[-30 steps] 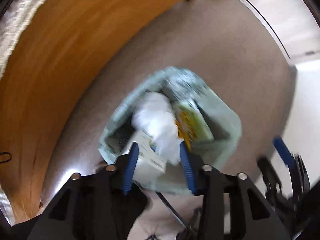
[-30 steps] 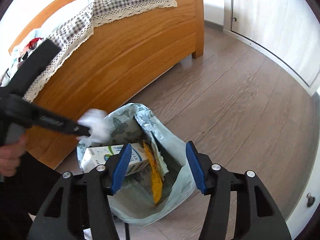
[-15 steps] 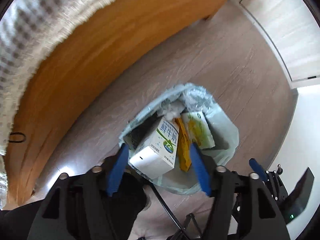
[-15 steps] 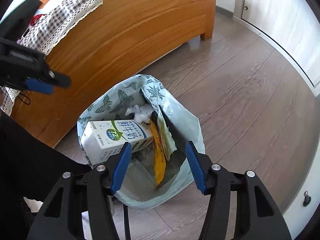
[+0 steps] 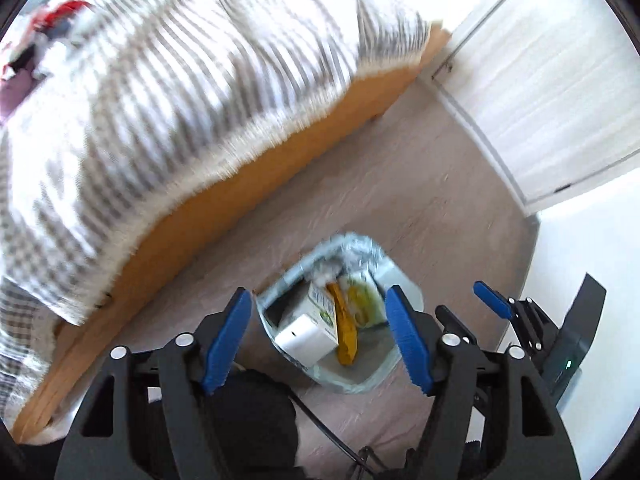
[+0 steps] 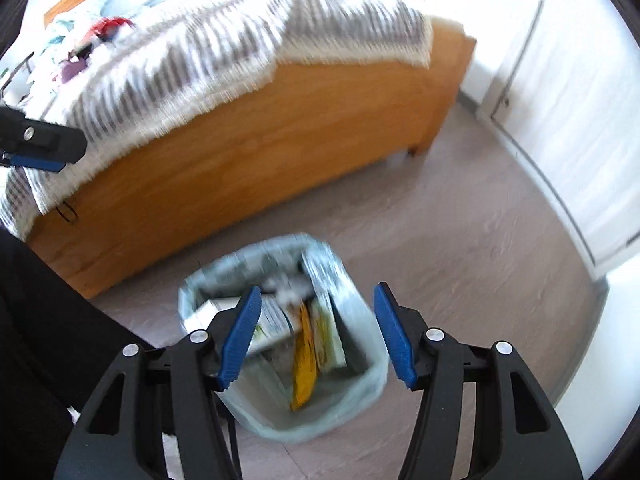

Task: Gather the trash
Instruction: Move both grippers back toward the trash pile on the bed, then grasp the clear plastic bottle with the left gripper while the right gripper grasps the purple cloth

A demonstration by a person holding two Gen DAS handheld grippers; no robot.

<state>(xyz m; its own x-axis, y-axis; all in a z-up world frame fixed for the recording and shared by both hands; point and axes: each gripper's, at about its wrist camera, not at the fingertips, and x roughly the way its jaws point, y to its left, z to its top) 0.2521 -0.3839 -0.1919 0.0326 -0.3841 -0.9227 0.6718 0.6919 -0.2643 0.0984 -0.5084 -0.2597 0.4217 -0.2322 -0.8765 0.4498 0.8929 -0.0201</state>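
The left gripper hangs above the floor with its blue-padded fingers spread wide and nothing between them. The right gripper is likewise spread wide and empty, its blue pads framing the trash bag from above without touching it. That pale, patterned bag stands open on the grey wood-look floor, near the side of the bed. Inside it a white milk carton lies tilted toward the bed side, with a yellow-orange wrapper just beside it and a green-and-white packet next to that; crumpled white paper sits at the far end of the opening, though motion blur makes its outline hard to tell. In the left wrist view the right gripper shows at the lower right edge, off to the side of the bag. Beyond the bag runs the orange wooden bed frame, covered with a grey-and-white checked spread with a fringed edge hanging over the wood. A blurred jumble of things, one of them red, lies at the far end of the bed. White cabinet doors line the wall past the foot of the bed.
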